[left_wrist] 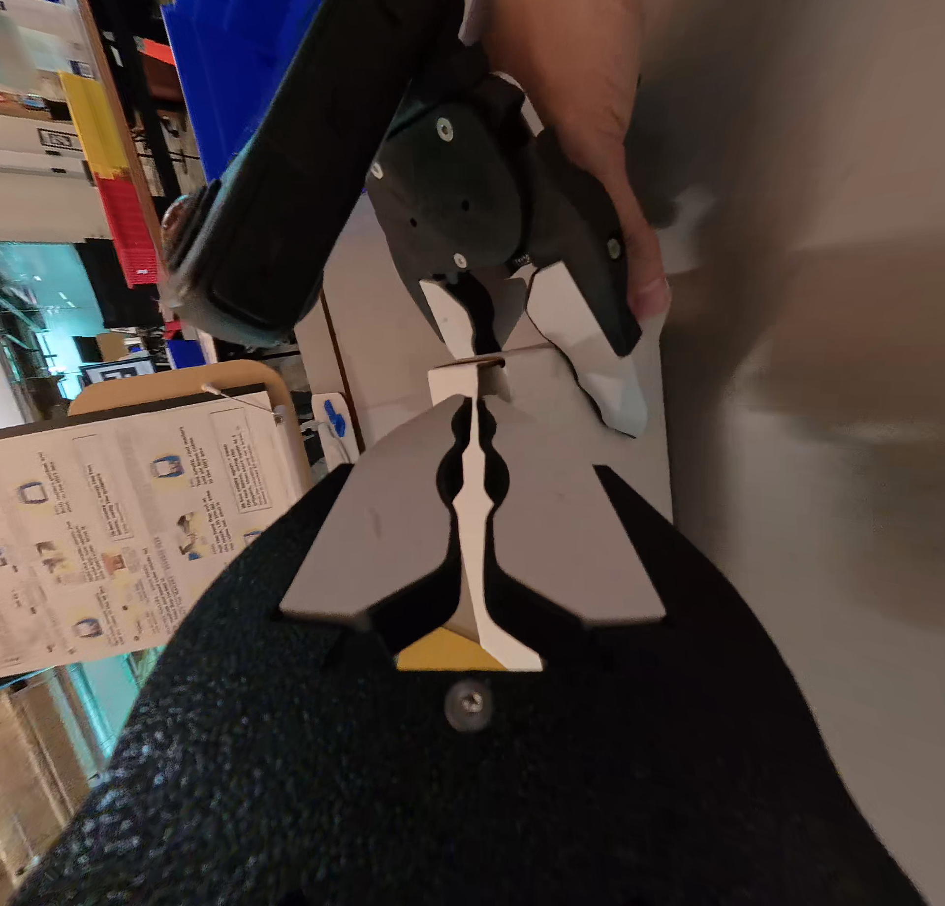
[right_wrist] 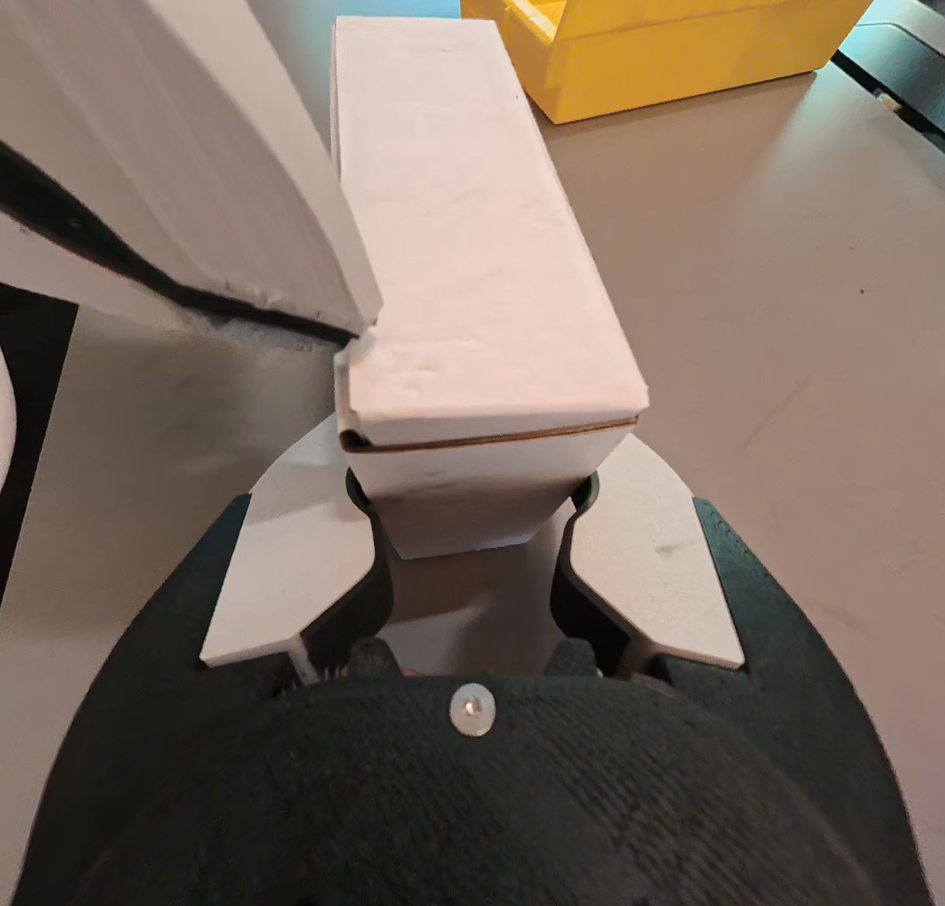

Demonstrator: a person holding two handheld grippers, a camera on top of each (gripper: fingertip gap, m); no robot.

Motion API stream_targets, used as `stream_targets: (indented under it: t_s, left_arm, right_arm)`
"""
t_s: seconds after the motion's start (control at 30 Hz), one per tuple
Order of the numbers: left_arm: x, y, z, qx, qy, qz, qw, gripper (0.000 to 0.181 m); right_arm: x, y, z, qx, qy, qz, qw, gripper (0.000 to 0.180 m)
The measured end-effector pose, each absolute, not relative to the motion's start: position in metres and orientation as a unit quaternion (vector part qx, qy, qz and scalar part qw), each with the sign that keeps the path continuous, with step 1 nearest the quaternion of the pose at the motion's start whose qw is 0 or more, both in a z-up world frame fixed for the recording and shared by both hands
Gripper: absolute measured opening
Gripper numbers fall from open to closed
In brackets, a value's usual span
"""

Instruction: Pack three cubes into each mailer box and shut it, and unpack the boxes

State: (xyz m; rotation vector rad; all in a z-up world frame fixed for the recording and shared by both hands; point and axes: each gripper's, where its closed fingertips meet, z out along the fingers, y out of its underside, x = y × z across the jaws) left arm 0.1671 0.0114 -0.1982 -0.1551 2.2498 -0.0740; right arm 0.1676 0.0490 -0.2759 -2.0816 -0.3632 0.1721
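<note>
Left wrist view: the left gripper [left_wrist: 473,411] has its jaws closed on a thin white flap edge of the mailer box [left_wrist: 578,451], probably to work the lid. Beyond its tips, the right gripper [left_wrist: 557,370], held by a hand [left_wrist: 588,114], flanks the same box.

Right wrist view: the right gripper [right_wrist: 473,492] clamps the near end of the white mailer box [right_wrist: 460,247] between its jaws, steadying it on the grey tabletop [right_wrist: 767,370]. The lid sits down, with a brown corrugated seam showing. A yellow bin [right_wrist: 665,37] stands beyond.
</note>
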Motion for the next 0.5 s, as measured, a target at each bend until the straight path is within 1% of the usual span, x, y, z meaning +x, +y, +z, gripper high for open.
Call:
stream_targets:
  t_s: [0.03,0.1,0.17,0.4,0.5]
  left_arm:
    - [0.167,0.011,-0.198,-0.060,0.898,-0.027,0.435,0.001]
    - [0.170,0.012,-0.195,-0.070,0.885,-0.036,0.459,0.007]
    - [0.167,0.011,-0.198,-0.083,0.883,-0.062,0.457,0.009]
    - [0.158,0.024,-0.206,-0.105,0.886,-0.067,0.446,0.007]
    - [0.159,0.023,-0.206,-0.090,0.884,-0.052,0.456,0.005]
  right_arm:
    - [0.168,0.049,-0.276,-0.857,-0.149,0.070,0.489,0.079]
    - [0.168,0.049,-0.275,-0.853,-0.146,0.075,0.495,0.078]
    - [0.167,0.050,-0.275,-0.851,-0.149,0.077,0.498,0.078]
    - [0.167,0.050,-0.276,-0.850,-0.162,0.065,0.497,0.079]
    - [0.166,0.050,-0.276,-0.849,-0.165,0.064,0.497,0.078]
